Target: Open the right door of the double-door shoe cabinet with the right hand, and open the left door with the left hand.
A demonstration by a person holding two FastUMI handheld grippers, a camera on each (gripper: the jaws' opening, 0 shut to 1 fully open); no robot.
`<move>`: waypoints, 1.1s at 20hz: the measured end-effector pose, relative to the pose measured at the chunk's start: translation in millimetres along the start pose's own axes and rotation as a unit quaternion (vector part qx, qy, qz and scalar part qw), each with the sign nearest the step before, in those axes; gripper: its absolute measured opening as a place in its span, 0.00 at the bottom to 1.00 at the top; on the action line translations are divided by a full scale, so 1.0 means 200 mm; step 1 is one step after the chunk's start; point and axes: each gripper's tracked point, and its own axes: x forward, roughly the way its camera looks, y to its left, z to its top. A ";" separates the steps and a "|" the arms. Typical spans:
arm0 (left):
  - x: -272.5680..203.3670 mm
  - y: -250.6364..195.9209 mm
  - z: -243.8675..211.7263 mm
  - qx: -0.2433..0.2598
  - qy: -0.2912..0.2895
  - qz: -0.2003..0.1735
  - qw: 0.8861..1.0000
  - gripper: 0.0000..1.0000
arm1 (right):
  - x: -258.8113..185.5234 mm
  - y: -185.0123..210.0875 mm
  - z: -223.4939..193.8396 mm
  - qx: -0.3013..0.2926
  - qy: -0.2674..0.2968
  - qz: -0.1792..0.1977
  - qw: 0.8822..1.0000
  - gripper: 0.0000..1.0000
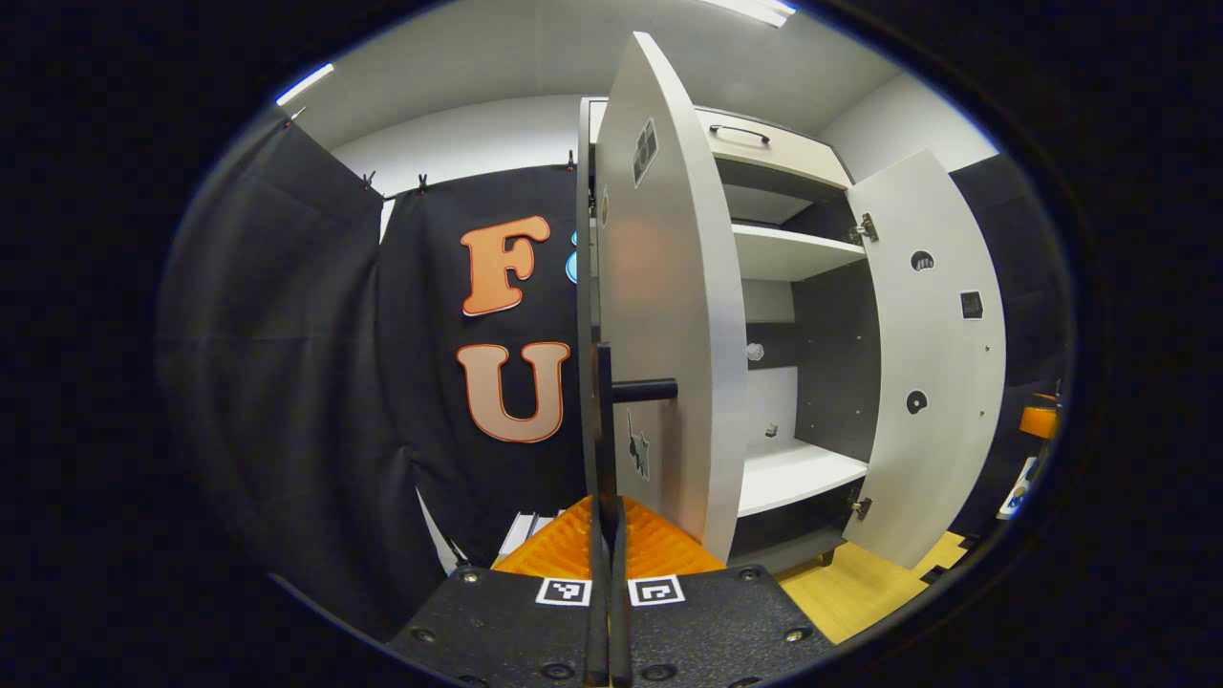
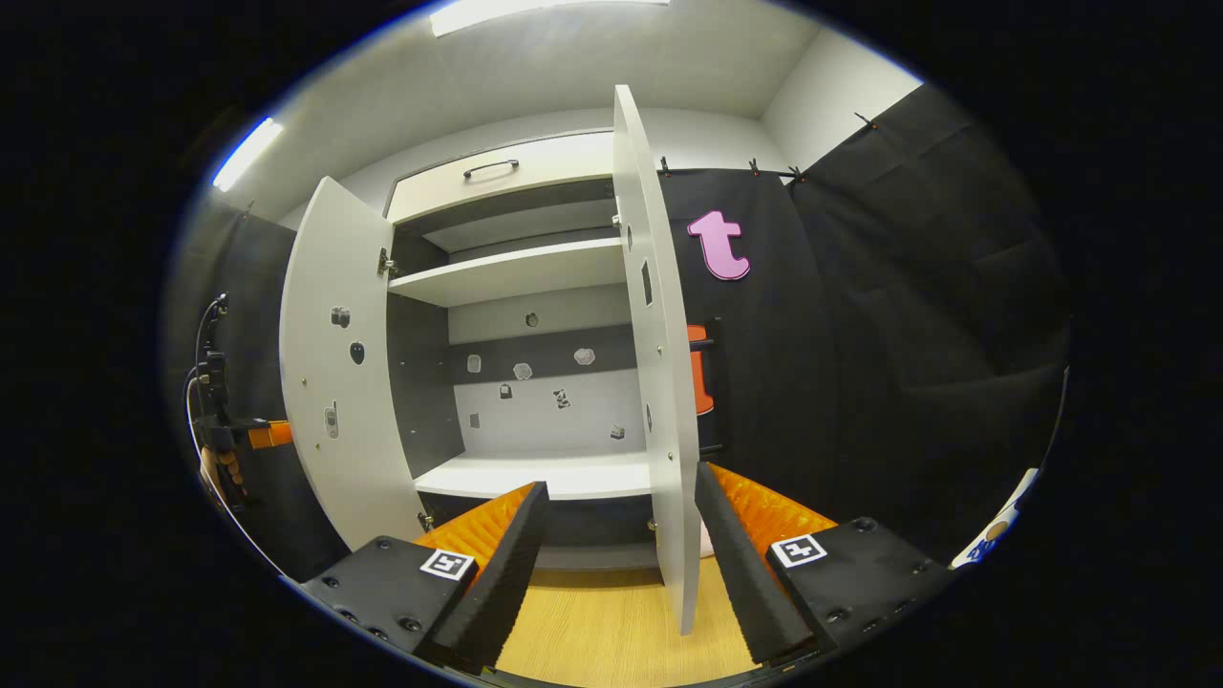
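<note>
Both doors are standing wide open, so the task is looking essentially done — what remains, by my judgement, is only letting go and backing off.

The left gripper [image 1: 608, 535] is sitting with its fingers pressed together on the thin vertical handle bar [image 1: 604, 420] of the left door [image 1: 669, 315], directly ahead of it.

The right gripper [image 2: 621, 535] is spread wide, fingers straddling the edge of the right door [image 2: 659, 382] without touching it.

Hard to make out — the right door's handle, mostly hidden behind the panel; the shoe cabinet [image 2: 521, 272] base is cut off by the fingers.
</note>
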 end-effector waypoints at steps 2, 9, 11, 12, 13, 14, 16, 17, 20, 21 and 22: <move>0.00 0.01 0.00 -0.001 -0.001 0.006 1.000 0.01 | 0.00 0.02 -0.01 0.002 -0.001 0.006 1.000 0.89; -0.05 -0.01 -0.01 -0.036 0.003 0.005 0.999 0.00 | 0.03 0.06 -0.01 0.006 -0.001 0.017 1.000 0.97; -0.07 -0.03 -0.01 -0.050 0.007 -0.001 0.999 0.01 | 0.04 0.08 -0.02 0.007 0.002 0.019 1.000 0.97; -0.08 -0.04 -0.02 -0.055 0.010 -0.005 0.998 0.01 | 0.04 0.09 -0.04 0.006 0.004 0.019 1.000 0.97; -0.09 -0.05 -0.02 -0.058 0.013 -0.007 0.998 0.00 | 0.05 0.08 -0.04 0.004 0.006 0.017 1.000 0.97; -0.11 -0.05 -0.01 -0.059 0.014 -0.008 0.998 0.00 | 0.06 0.08 -0.04 0.002 0.007 0.016 1.000 0.97; -0.13 -0.06 0.00 -0.064 0.012 -0.011 0.998 0.03 | 0.07 0.07 -0.05 0.002 0.007 0.014 1.000 0.97; -0.13 -0.07 0.01 -0.067 0.007 -0.014 0.998 0.00 | 0.07 0.07 -0.05 0.002 0.008 0.013 1.000 0.97; -0.15 -0.09 0.03 -0.069 -0.004 -0.017 0.997 0.14 | 0.04 0.04 -0.04 -0.005 0.007 0.007 1.000 0.97; -0.16 -0.10 0.04 -0.067 -0.006 -0.020 0.998 0.24 | 0.04 0.03 -0.03 -0.008 0.006 0.004 1.000 0.97; -0.16 -0.11 0.05 -0.065 -0.007 -0.023 0.998 0.27 | 0.02 0.03 -0.02 -0.013 0.004 0.001 1.000 0.97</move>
